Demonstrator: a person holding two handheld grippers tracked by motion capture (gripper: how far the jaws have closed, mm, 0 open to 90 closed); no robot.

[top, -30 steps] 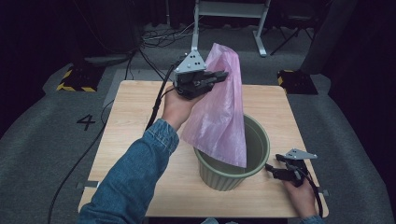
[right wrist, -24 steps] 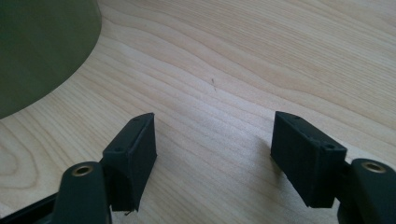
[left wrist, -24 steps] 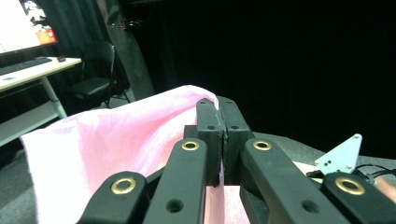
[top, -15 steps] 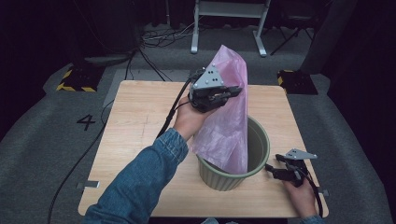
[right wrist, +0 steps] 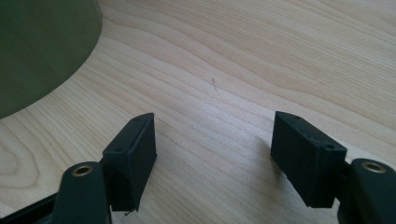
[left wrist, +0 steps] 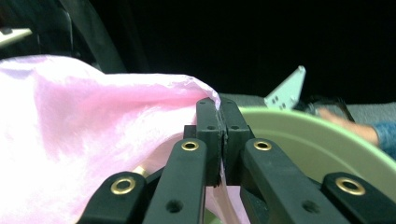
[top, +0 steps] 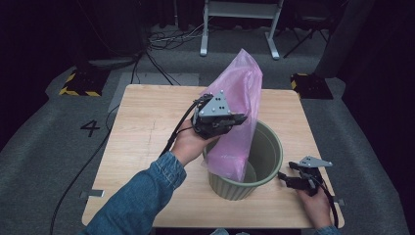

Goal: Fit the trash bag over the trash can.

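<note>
Left of centre over the pale wooden worktop (top: 147, 127), left tool (top: 234, 122) pinches the thin pink plastic bag (top: 237, 112), jaws pressed together on its film. Bag hangs down into the round olive-green plastic bin (top: 266, 156), lower end inside the rim. Right of the bin, right tool (top: 288, 180) rests low at the worktop, jaws spread, nothing between them.
</note>
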